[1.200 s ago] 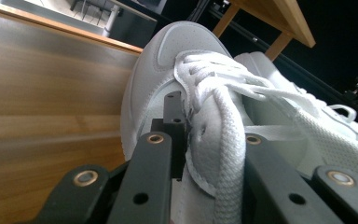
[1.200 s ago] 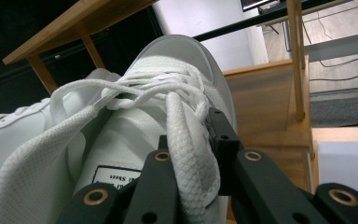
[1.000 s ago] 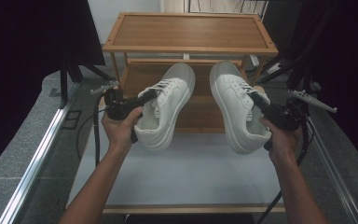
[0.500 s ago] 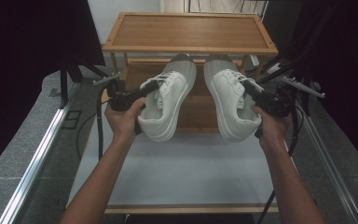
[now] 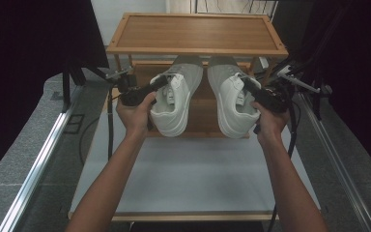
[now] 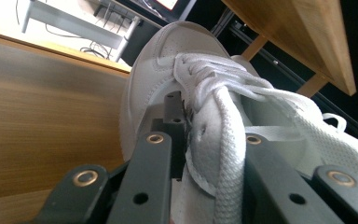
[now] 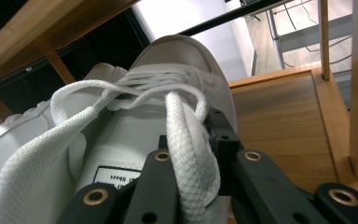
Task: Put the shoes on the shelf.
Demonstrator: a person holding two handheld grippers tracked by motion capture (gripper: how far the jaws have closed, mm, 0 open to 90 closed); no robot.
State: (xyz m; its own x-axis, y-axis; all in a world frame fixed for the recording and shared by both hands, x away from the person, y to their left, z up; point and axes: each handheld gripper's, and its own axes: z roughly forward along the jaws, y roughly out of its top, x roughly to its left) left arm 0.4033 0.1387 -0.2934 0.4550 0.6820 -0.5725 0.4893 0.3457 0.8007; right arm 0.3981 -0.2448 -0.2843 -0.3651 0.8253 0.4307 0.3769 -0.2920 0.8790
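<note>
At centre frame of the high view, the left gripper (image 5: 160,83) and right gripper (image 5: 246,83) each pinch the collar of a white sneaker, left shoe (image 5: 176,99) and right shoe (image 5: 232,96), toes already under the top board of the wooden rack (image 5: 195,31). I'd say keep both level, slide them in together, and let go only once the soles rest on the lower shelf (image 5: 204,116).
</note>
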